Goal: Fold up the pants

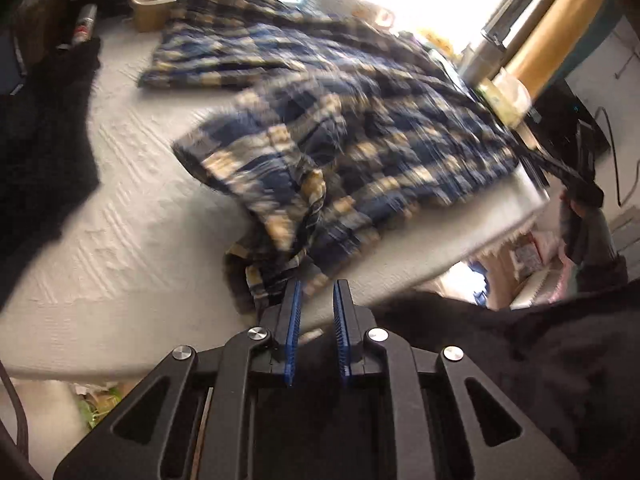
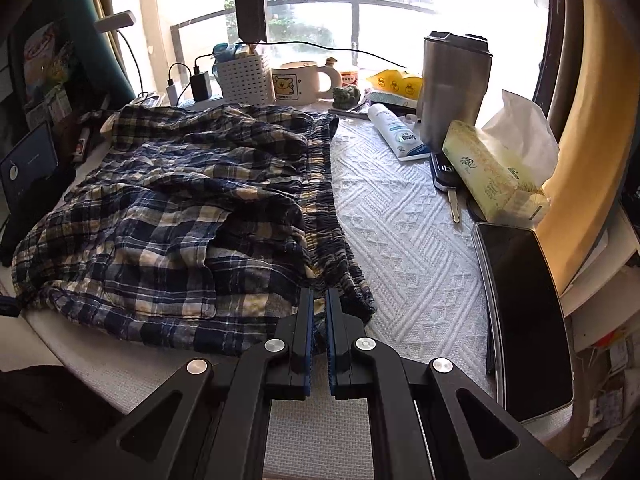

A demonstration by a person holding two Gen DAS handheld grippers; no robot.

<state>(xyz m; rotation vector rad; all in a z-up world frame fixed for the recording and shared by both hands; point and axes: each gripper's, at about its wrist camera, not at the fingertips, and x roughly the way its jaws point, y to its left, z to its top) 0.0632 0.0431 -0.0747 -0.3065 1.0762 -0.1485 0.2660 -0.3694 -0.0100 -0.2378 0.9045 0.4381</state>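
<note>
**Both grippers at the near edge of the plaid pants**

Now my left gripper (image 1: 316,286) shows a narrow gap; whether its blue pads (image 1: 294,308) pinch the bunched fabric, I cannot tell. My right gripper (image 2: 319,294) is pressed together on the waistband. The pants (image 2: 192,204) lie rumpled on the white tablecloth (image 2: 404,240), long axis running leftward. Writing on the tissue pack (image 2: 492,172) is unreadable.

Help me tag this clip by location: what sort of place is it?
Probably a lived-in room at home, at a table by a window: plaid pants lie on a white textured tablecloth, with a bear mug and tissue pack beside them.
</note>
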